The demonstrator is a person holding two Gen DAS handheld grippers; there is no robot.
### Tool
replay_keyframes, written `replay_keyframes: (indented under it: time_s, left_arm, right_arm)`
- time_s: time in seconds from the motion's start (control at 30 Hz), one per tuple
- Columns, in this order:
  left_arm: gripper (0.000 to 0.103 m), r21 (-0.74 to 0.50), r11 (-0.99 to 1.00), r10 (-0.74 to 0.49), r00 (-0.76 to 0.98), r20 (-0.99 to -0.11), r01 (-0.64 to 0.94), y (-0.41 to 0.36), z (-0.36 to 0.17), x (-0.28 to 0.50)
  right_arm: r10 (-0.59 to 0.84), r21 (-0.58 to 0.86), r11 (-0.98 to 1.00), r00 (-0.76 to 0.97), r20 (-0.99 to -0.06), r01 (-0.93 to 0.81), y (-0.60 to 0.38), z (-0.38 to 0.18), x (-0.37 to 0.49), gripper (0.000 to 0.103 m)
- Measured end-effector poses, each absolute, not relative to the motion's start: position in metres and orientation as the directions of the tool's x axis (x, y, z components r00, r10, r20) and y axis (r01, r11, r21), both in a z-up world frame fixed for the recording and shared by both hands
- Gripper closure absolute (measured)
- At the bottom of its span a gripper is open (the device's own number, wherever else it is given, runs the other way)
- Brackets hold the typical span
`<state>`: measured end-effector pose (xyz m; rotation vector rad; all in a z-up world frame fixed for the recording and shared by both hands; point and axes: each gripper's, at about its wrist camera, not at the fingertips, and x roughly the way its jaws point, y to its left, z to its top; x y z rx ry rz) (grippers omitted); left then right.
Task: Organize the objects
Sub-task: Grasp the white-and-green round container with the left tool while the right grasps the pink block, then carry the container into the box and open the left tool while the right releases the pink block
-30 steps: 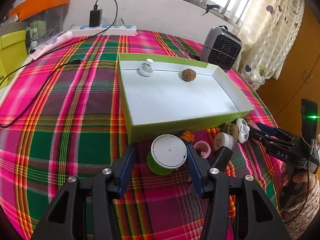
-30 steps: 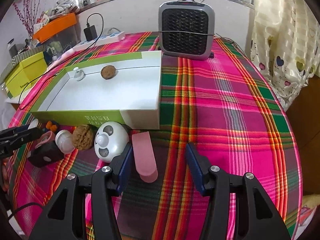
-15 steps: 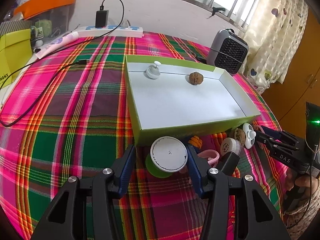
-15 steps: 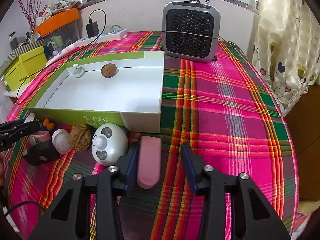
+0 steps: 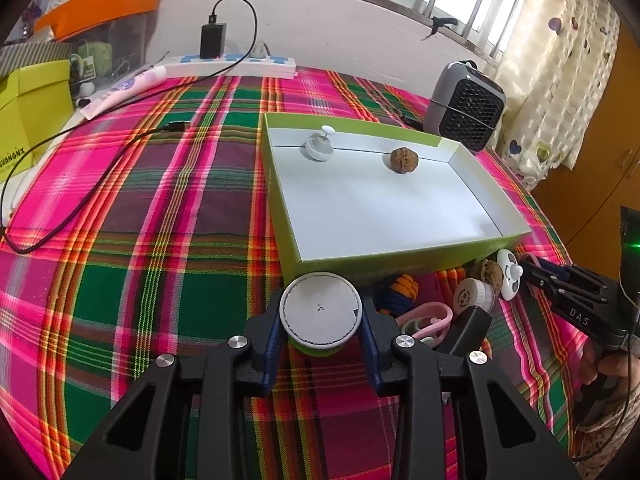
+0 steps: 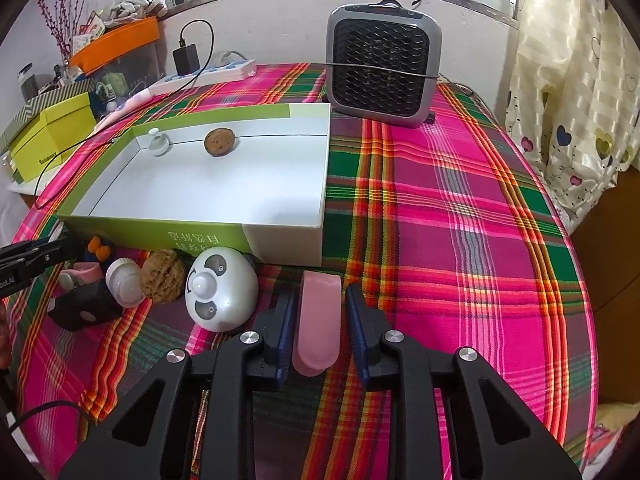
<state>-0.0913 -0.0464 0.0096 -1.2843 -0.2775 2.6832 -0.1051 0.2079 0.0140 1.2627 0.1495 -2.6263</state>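
Left hand-held gripper (image 5: 321, 322) pinching white-capped green spool (image 5: 321, 317), 6 o'clock of box (image 5: 384, 258), poised for drop-in. Right hand-held gripper (image 6: 320, 322) straddling pink case (image 6: 318, 322) on tabletop (image 6: 460, 240); pads slightly apart, contact unclear.

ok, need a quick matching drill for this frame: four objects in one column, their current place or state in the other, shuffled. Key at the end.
Objects
1. walnut
2. spool
3. pink case
4. panda toy

Places
A. between the right gripper's fingers, on the cloth
B. inside the box, near its far wall
C. on the cloth in front of the box, no gripper around it
D. between the left gripper's fingers

Pairs: 1-B, 2-D, 3-A, 4-C
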Motion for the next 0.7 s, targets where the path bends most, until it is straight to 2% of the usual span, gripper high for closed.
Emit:
replay_keyframes:
  time_s: [0.13,0.7]
  left_arm:
    - [0.072,-0.223,-0.973,0.211,-0.622,-0.754,-0.061,-0.0464,0.0099,-0.0911]
    - [0.072,-0.201,-0.978,0.196,-0.627,-0.754,-0.065,-0.0448,0.0101,-0.0903]
  right_arm:
    - [-0.154,0.004,-0.97,-0.606,-0.78,0.242,0.2074,0.0142,-0.1047,0.084]
    - [-0.154,0.002,-0.97,-0.607,-0.78,0.243,0.2065,0.0137,-0.1039,0.085]
